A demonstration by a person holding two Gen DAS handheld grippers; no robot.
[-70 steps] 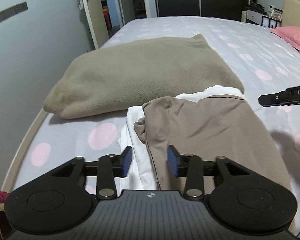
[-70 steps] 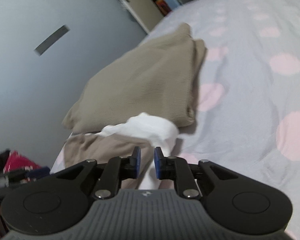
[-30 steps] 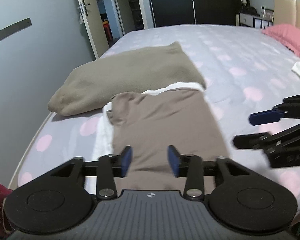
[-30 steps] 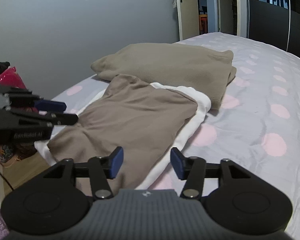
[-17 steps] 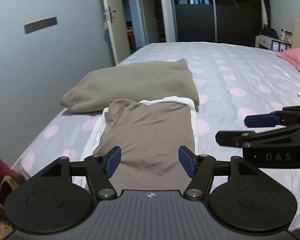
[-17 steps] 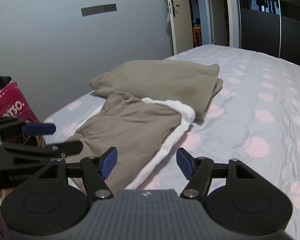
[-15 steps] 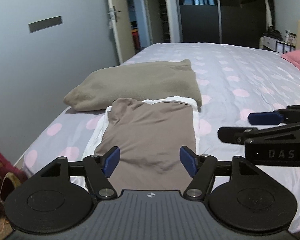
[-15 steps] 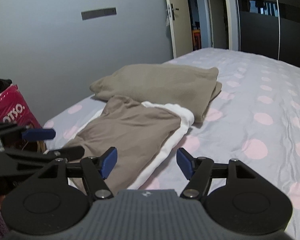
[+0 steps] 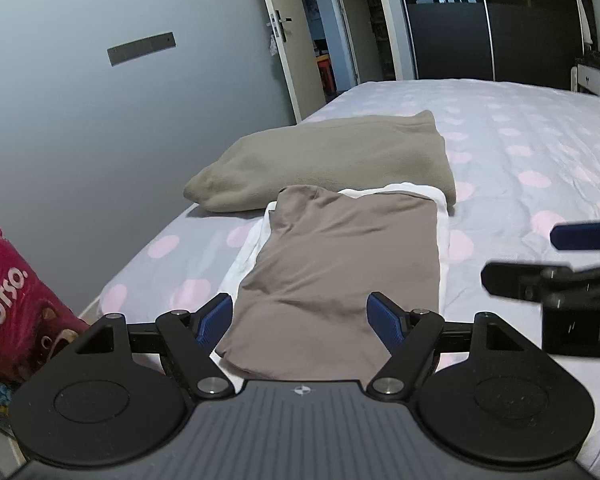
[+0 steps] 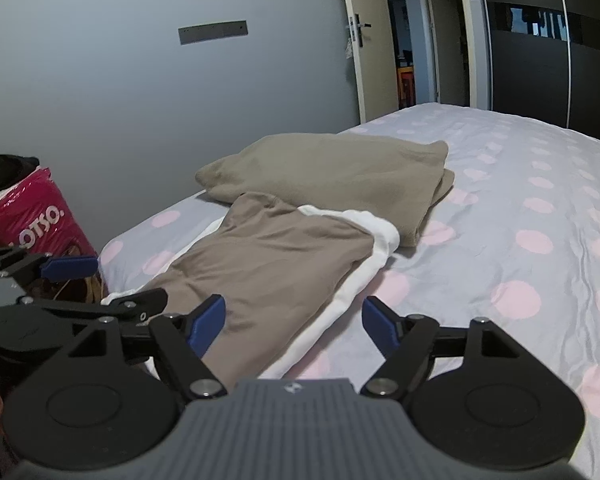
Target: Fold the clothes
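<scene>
Brown garment [image 9: 340,272] smooth matt cloth; folded blanket [image 9: 332,160] fuzzy fleece; pink bag [image 10: 40,216] glossy plastic.

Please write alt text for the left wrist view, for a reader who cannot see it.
A folded brown garment lies on a white garment on a pink-dotted bed, beyond the open, empty left tongs. An olive blanket lies behind; the right tongs enter at right, a pink bag at left.
</scene>
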